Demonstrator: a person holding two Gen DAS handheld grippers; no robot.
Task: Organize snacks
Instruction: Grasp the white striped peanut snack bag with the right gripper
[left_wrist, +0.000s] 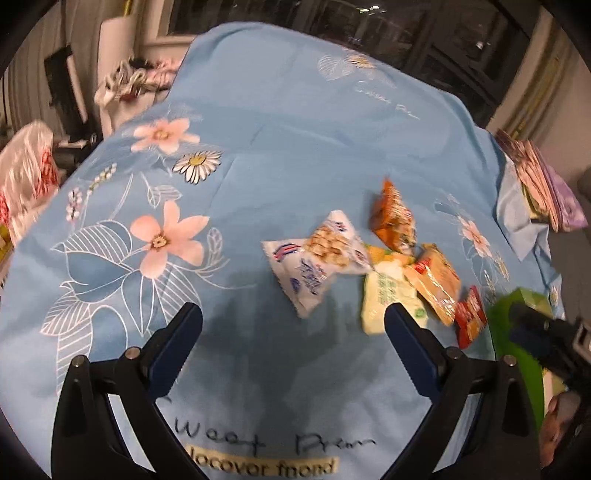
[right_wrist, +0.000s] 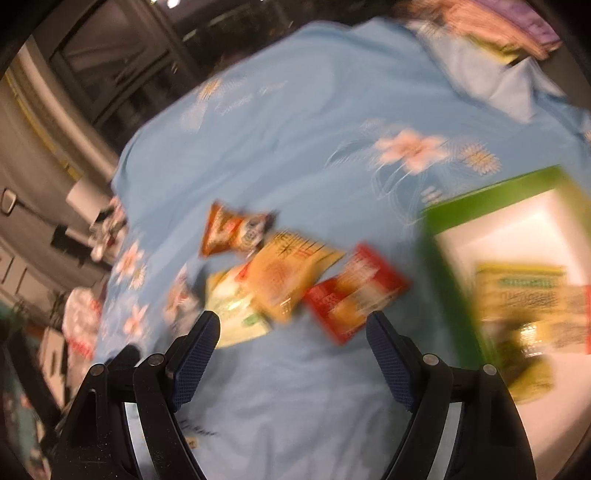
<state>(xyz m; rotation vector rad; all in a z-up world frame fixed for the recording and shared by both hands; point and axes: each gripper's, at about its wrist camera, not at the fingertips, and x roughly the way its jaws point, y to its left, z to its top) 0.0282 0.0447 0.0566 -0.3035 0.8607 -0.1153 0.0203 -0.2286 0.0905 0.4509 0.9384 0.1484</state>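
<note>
Both grippers empty. Left gripper (left_wrist: 293, 319) has fingers (left_wrist: 181, 334) wide apart over bare blue floral cloth (left_wrist: 280, 147); right gripper (right_wrist: 293, 328) likewise spread, nothing between them. Can't tell if the cloth covers a table or a bed. Snack pile sits right of centre in the left view: white packet (left_wrist: 314, 258), orange packet (left_wrist: 393, 218), pale green packet (left_wrist: 388, 299), yellow packet (left_wrist: 434, 282), red packet (left_wrist: 469, 315). Green-rimmed box (right_wrist: 491, 199) at right edge of the right view, one yellow-green packet (right_wrist: 524, 306) already inside. Right view is smeared, so I'd settle before committing. My call: red packet (right_wrist: 354, 291) lies nearest the box and just ahead of the right fingers, so take it first, edge-on, pinch a sealed end, not the puffed middle. White packet lies loose at the pile's left edge, easy for the left.
</note>
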